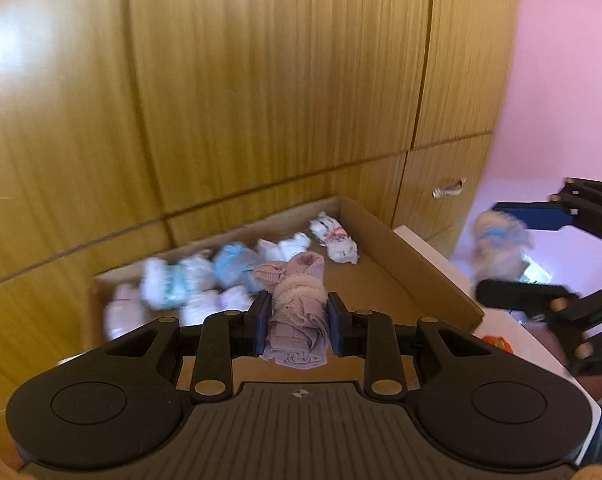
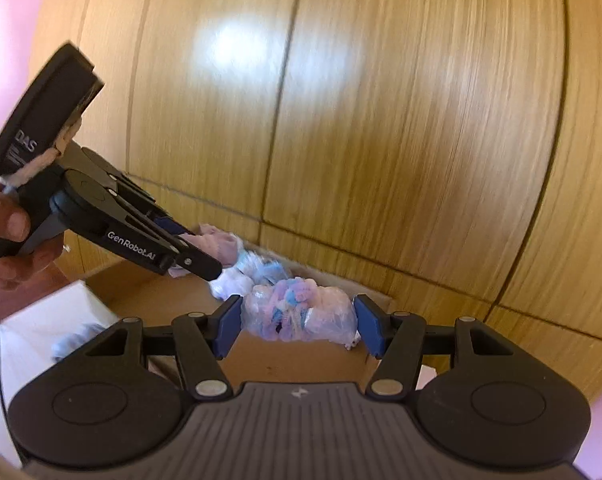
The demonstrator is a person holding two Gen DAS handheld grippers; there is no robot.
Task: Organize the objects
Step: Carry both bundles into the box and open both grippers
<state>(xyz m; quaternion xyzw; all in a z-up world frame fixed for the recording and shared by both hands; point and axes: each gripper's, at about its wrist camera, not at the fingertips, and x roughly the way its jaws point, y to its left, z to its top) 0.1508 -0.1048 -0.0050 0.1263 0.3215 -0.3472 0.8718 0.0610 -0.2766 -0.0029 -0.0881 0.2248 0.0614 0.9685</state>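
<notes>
Both grippers loaded above the box

Left gripper [image 1: 299, 322] clamped narrow on mauve roll [image 1: 297, 312]; right gripper [image 2: 299, 326] gripping wrapped bundle [image 2: 299, 316], over cardboard box [image 1: 409, 256] with more rolls [image 1: 333, 236] at 12 o'clock, against wardrobe [image 1: 261, 80].

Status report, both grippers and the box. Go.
Left gripper shut on mauve sock roll. Right gripper shut on plastic-wrapped bundle. Both over cardboard box, rolls inside. Nothing blocking.

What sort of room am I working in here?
Probably a bedroom: a wooden wardrobe with drawers, a pink wall, and a cardboard box of rolled socks.
</notes>
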